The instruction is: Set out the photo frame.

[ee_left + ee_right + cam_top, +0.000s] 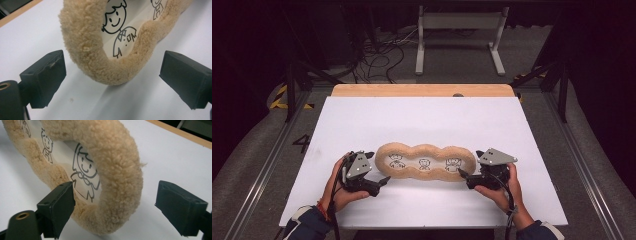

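The left gripper [379, 167] has its jaws spread wide, pinching nothing; in the left gripper view the fleecy end of the plush frame [95, 50] lies between them, clear of both pads. The right gripper [468, 167] is also spread, straddling the frame's right end; in the right gripper view one pad sits just against the fleece, perhaps touching, though the angle makes that hard to tell. The plush frame [426, 162], tan, three-lobed, with cartoon figures printed inside, lies flat in the near middle of the white board [422, 120], between the two hands.
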Tool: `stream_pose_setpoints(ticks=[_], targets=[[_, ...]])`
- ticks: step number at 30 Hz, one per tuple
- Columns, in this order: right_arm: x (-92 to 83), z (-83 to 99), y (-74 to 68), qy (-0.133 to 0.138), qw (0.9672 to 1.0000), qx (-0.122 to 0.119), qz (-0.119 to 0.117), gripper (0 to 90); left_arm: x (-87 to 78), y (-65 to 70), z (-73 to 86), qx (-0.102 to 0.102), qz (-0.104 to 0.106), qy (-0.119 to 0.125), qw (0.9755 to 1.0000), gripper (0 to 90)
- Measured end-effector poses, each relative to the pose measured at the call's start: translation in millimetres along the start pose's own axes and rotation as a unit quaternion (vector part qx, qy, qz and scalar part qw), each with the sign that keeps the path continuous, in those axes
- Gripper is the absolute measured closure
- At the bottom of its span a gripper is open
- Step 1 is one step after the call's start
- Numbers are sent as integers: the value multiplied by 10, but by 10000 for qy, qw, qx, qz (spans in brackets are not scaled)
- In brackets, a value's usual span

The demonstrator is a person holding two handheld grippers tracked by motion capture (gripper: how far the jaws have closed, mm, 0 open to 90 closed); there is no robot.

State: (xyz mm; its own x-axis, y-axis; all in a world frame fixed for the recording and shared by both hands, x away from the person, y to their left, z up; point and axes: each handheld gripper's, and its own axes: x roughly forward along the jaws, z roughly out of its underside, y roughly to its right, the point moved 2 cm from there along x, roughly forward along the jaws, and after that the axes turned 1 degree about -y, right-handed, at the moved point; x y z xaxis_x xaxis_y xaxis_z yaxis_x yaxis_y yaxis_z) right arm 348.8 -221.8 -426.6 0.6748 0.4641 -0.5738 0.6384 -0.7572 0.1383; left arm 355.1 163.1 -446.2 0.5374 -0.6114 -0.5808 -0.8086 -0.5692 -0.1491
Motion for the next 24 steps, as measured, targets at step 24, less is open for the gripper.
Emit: stream_pose_setpoints(ticks=[24], targets=[[-162, 211, 52, -74, 9999, -49, 107, 167, -181, 2, 256, -30, -67, -164, 9998, 74]])
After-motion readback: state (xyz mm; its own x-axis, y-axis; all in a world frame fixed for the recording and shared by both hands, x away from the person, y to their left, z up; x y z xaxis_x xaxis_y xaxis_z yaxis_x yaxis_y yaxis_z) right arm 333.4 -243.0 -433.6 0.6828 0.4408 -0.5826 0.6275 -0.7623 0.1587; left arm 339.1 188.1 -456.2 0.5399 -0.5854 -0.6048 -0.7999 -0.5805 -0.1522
